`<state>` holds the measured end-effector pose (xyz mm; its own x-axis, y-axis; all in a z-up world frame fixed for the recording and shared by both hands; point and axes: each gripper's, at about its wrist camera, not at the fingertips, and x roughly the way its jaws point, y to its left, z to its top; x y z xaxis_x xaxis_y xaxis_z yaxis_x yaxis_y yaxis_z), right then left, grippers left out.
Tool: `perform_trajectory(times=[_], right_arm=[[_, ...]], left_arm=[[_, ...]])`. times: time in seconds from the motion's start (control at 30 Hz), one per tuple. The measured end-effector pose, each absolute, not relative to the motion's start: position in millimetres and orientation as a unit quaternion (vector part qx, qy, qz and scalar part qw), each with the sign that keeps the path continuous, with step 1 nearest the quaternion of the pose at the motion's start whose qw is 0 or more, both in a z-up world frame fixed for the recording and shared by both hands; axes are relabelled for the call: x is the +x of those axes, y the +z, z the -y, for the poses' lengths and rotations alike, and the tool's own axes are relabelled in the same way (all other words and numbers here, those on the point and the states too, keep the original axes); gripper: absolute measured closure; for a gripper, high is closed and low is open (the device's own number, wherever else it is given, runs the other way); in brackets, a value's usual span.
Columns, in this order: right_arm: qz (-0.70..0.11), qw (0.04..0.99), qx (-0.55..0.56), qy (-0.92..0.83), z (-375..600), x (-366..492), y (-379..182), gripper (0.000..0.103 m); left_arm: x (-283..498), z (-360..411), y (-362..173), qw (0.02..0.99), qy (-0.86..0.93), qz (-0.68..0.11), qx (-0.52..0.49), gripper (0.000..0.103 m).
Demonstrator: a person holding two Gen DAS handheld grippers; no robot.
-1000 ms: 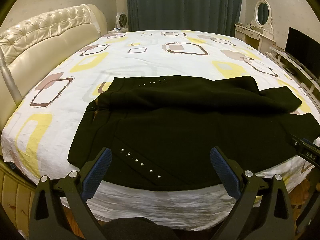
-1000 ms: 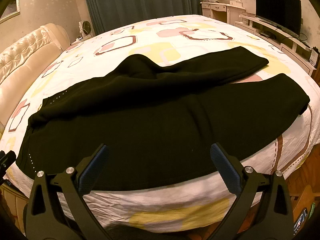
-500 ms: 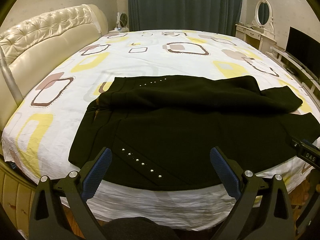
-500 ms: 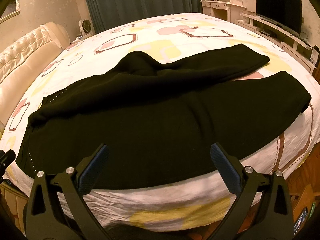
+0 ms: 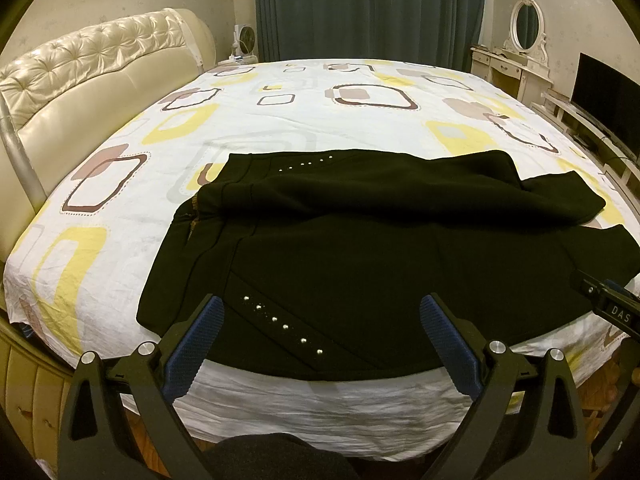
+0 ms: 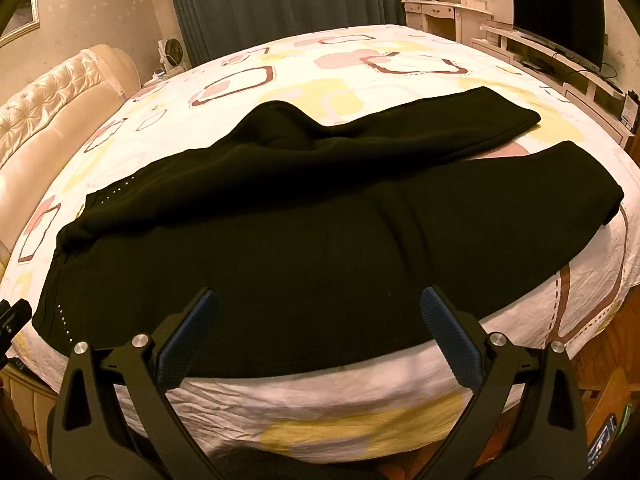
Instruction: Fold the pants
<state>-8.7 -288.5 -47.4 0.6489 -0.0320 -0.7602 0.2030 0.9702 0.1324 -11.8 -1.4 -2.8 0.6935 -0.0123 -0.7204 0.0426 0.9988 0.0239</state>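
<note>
Lying across the near half of the bed [image 5: 280, 120], the black pants [image 5: 400, 264] sit at 12 o'clock of both claws (waist at 9 o'clock); the left gripper [image 5: 320, 320] gapes wide, touching nothing; the right gripper [image 6: 320, 316] likewise spreads, holding nothing.

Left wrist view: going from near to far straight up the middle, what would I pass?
Open gripper → bed edge → black pants → patterned bedsheet → dark curtain.
</note>
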Motion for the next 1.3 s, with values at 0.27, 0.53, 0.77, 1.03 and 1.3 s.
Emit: perform_trajectory(times=[0.27,0.53,0.77,1.03,1.3], right_arm=[[-0.414,0.902,0.103,-0.064,287,-9,-48,0.002],[-0.415,0.902,0.103,-0.062,284,-8,-51,0.002],[-0.422,0.899,0.118,-0.008,287,3,-49,0.002],[-0.403,0.897,0.143,0.112,304,86,-10,0.002],[-0.44,0.876,0.075,0.184,279,211,-13,0.002]], left_arm=[[-12,1,-3,0.92,-0.015,-0.391,0.02,0.005],[-12,1,-3,0.92,-0.015,-0.392,0.02,0.005],[-3,-14,-2,0.91,-0.054,-0.411,0.009,0.005],[86,-109,4,0.894,-0.118,-0.432,-0.017,0.005],[227,-200,-40,0.86,-0.134,-0.485,-0.081,0.005]])
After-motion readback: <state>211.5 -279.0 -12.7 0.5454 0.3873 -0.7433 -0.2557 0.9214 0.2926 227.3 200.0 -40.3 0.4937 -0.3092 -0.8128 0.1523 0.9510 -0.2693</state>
